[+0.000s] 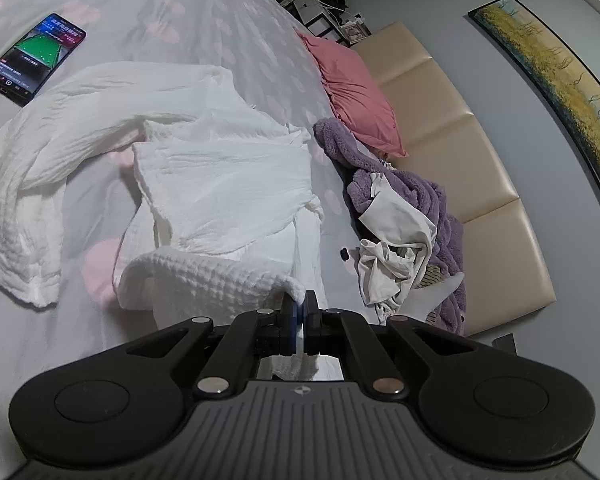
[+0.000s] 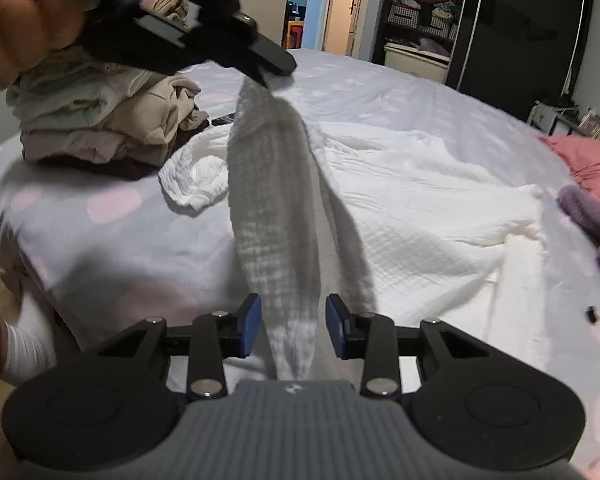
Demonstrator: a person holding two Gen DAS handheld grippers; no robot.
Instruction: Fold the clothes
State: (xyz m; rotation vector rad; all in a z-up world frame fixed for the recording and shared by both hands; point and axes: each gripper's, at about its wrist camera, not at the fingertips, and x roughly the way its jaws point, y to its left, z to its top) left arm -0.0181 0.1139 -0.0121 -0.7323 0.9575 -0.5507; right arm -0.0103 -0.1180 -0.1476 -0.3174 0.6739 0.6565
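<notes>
On a dotted grey bedsheet (image 1: pixel 228 12), the left gripper (image 1: pixel 300 304) pinches a corner of a white waffle-weave garment (image 1: pixel 204 176), lifting a strip that hangs between the right gripper's (image 2: pixel 293 326) spread, untouching pads beside a phone (image 1: pixel 36 58)

phone (image 1: pixel 36 59) and clothes pile (image 2: pixel 100 120) flanking, bedsheet (image 1: pixel 204 12) beyond open
</notes>
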